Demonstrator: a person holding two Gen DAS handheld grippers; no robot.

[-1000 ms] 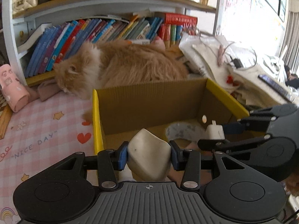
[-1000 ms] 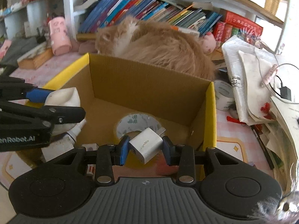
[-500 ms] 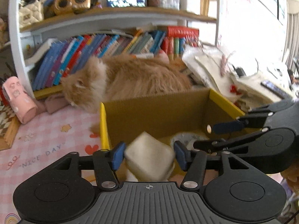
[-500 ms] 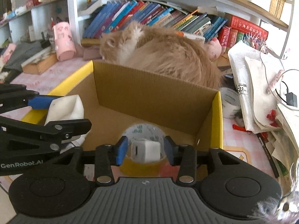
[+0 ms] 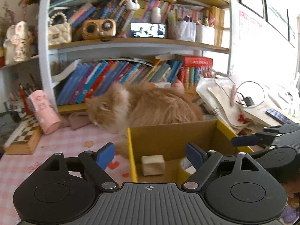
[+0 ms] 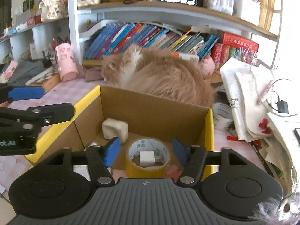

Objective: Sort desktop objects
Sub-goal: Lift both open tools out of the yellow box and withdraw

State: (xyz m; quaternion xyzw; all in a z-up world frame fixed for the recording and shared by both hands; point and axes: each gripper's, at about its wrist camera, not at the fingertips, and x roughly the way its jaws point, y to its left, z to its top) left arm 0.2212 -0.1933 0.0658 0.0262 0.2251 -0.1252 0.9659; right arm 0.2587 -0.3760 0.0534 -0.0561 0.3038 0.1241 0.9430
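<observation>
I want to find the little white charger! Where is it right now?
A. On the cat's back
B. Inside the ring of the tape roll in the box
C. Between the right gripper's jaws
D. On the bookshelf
B. In the right wrist view the white charger lies inside the hole of the yellow tape roll on the floor of the cardboard box.

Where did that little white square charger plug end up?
In the right wrist view the small white charger plug lies inside the ring of the yellow tape roll, on the floor of the yellow-edged cardboard box, just ahead of the open right gripper.
</observation>
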